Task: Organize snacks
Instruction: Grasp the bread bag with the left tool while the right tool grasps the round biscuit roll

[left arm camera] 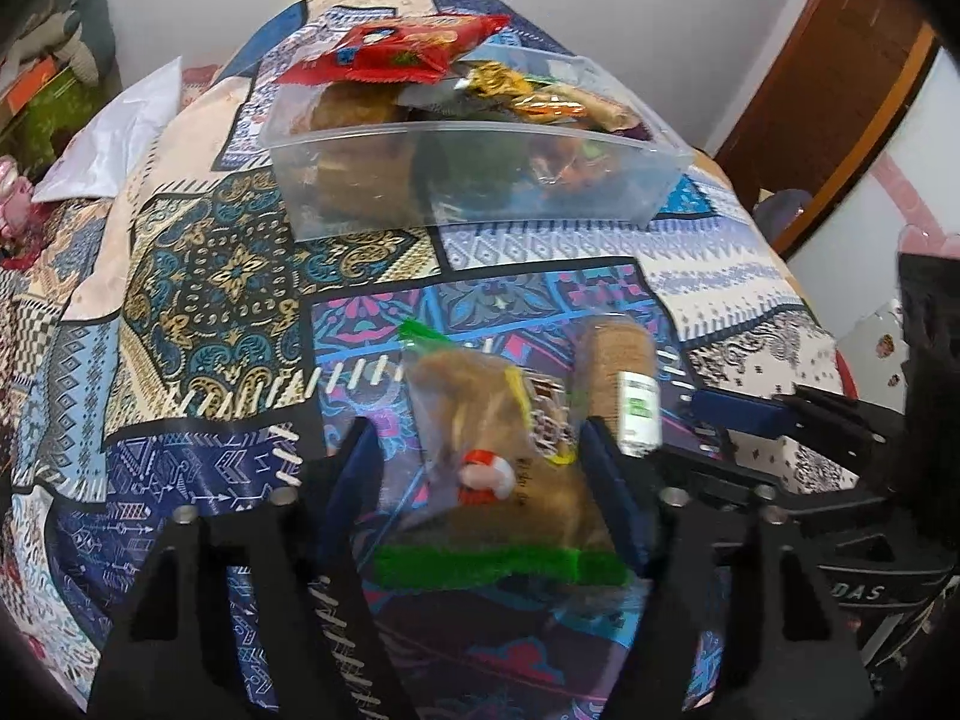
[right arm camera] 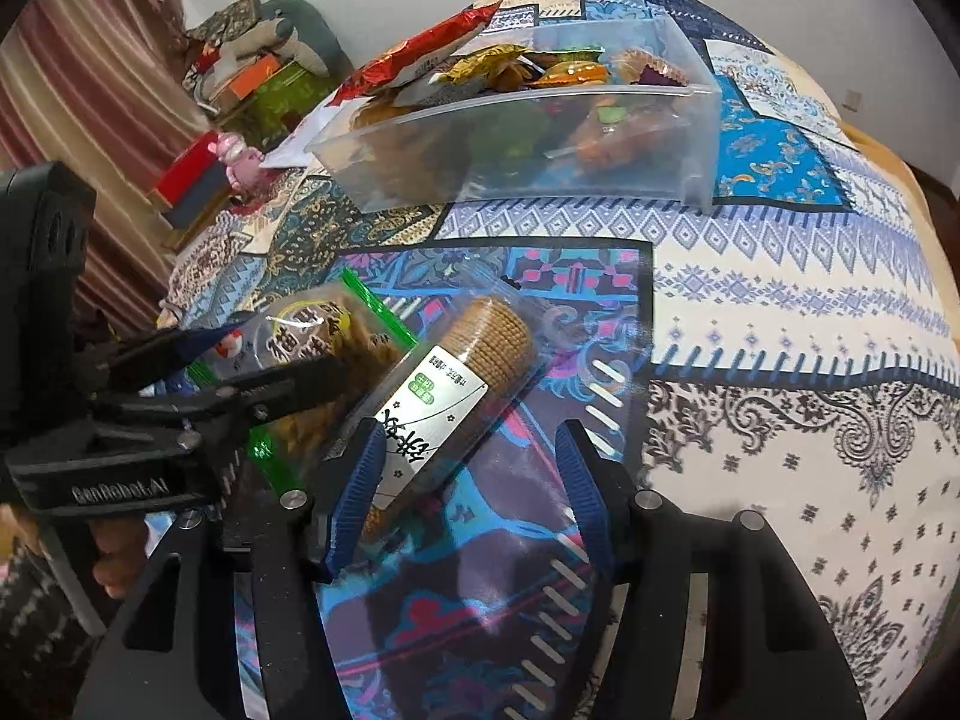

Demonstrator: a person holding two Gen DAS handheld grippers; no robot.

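Observation:
A clear plastic bin [left arm camera: 474, 180] [right arm camera: 528, 144] full of wrapped snacks stands at the far side of the patterned cloth, a red packet [left arm camera: 390, 51] [right arm camera: 414, 57] on top. A clear bag of brown snacks with green edges [left arm camera: 480, 438] [right arm camera: 324, 336] lies between the fingers of my left gripper [left arm camera: 480, 468], which is open around it. A round biscuit roll with a white label [left arm camera: 624, 378] [right arm camera: 444, 384] lies beside it. My right gripper [right arm camera: 468, 474] is open, its left pad touching the roll's near end.
A white sheet [left arm camera: 114, 138] lies at the cloth's left edge. Boxes, a plush toy [right arm camera: 264, 36] and a red box [right arm camera: 186, 180] sit beyond the left side. A brown door [left arm camera: 840, 90] is at the far right. The table covering [right arm camera: 780, 324] extends right.

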